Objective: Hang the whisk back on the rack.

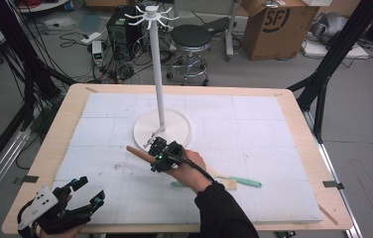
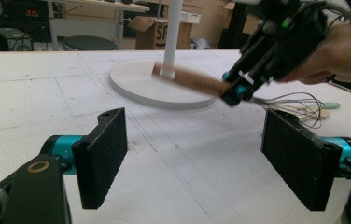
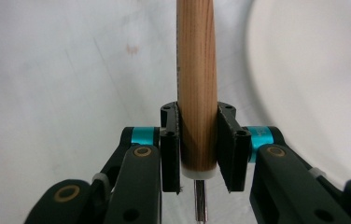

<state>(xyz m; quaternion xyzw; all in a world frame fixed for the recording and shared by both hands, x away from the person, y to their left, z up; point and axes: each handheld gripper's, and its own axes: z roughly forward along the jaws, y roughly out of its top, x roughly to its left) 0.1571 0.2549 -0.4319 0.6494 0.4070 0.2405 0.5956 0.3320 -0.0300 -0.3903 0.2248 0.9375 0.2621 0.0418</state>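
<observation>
My right gripper (image 1: 158, 151) is shut on the wooden handle (image 1: 139, 153) of a whisk, just in front of the white stand's round base (image 1: 177, 130). In the right gripper view the pads (image 3: 170, 149) press the handle (image 3: 197, 70) from both sides near its metal end. The left gripper view shows the handle (image 2: 190, 81) slanting in front of the stand's pole, and the whisk's wire loops (image 2: 299, 100) trail behind the right hand. My left gripper (image 1: 88, 193) rests at the table's front left corner, open with nothing between its pads (image 2: 101, 156).
The white stand (image 1: 158, 74) has a ring of hooks on top. A mint-green spatula (image 1: 246, 182) and another utensil (image 1: 224, 184) lie on the white mat to the right of the right forearm. A stool and cardboard boxes stand beyond the table.
</observation>
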